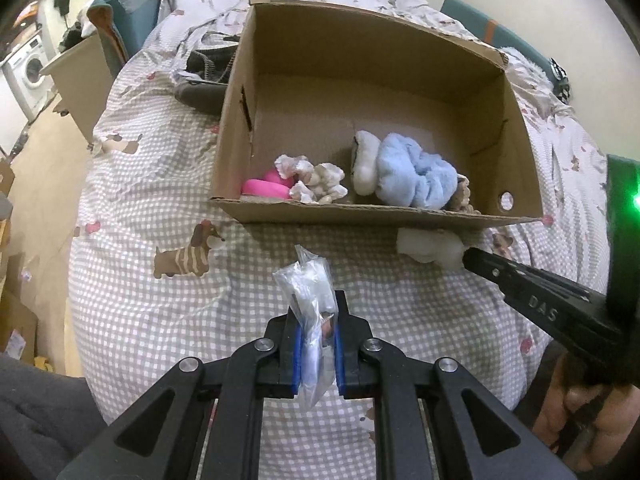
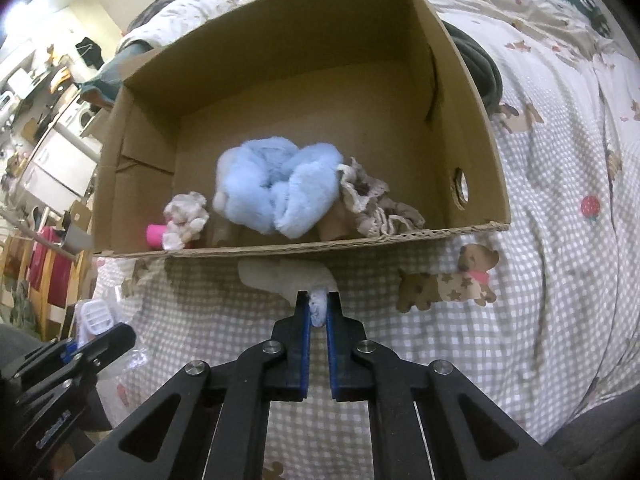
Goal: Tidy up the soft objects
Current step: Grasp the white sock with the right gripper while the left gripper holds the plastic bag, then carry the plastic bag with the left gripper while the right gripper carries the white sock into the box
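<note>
A cardboard box (image 1: 516, 128) stands on the checked bed cover (image 1: 152, 312). In it lie a fluffy light-blue cloth (image 1: 416, 176), a white soft piece (image 1: 366, 166), a beige-white plush (image 1: 316, 180) and a pink item (image 1: 266, 188). My left gripper (image 1: 316, 306) is shut on a clear plastic packet (image 1: 308, 284) in front of the box. My right gripper (image 2: 318, 300) is shut on a white fluffy item (image 2: 288, 278) just below the box's near wall; it also shows in the left wrist view (image 1: 430, 246). A beige lace cloth (image 2: 368, 196) lies beside the blue cloth (image 2: 276, 188).
A dark grey garment (image 1: 204, 80) lies on the bed to the left of the box. Teal pillows (image 1: 124, 12) sit at the bed's far end. A washing machine (image 1: 26, 72) and wooden floor lie far left. The left gripper with its packet shows at the right wrist view's lower left (image 2: 94, 320).
</note>
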`<state>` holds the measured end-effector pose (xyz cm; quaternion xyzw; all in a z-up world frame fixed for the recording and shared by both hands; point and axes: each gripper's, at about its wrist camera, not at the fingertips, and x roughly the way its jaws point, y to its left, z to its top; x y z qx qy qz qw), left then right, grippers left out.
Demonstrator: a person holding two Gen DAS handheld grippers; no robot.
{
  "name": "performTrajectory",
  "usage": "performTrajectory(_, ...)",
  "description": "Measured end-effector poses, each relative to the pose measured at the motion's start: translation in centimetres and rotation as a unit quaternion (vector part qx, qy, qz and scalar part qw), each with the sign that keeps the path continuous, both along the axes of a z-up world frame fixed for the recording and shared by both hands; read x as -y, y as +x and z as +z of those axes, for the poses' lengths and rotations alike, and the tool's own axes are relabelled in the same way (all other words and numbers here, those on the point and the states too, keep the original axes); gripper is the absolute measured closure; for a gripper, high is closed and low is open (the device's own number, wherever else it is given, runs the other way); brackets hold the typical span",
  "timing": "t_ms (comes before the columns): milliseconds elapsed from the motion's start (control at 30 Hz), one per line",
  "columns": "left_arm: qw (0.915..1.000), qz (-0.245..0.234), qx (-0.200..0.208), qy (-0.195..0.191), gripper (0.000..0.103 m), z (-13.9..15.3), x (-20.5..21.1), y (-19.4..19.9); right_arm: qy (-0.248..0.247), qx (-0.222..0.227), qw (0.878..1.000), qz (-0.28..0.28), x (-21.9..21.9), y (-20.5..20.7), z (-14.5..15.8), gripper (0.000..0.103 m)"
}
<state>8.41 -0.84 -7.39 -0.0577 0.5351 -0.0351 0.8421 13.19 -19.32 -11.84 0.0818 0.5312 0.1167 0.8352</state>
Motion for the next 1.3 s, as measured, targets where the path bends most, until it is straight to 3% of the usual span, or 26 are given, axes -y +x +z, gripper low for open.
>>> performTrajectory(567, 0.9991, 0.037, 0.008, 0.022, 0.092, -0.1, -1.4, 0.0, 0.052, 0.006, 0.998, 0.048, 0.3, -3.6, 2.5, 0.094)
performTrajectory(800, 0.9965, 0.062, 0.050, 0.021, 0.092, 1.6, -2.4, -0.4, 0.094, 0.079, 0.990, 0.076, -0.4, -4.8, 5.9, 0.094)
performTrajectory(967, 0.9954, 0.050, 0.081, -0.013, 0.092, 3.9, -2.6, -0.4, 0.108, 0.134, 0.983, 0.068, 0.4, -5.3, 8.7, 0.094)
performTrajectory(1300, 0.9939, -0.003, 0.110, -0.003, 0.092, 8.0, -1.2, 4.6, 0.091, 0.141, 0.985, 0.041, 3.0, -1.5, 11.2, 0.094)
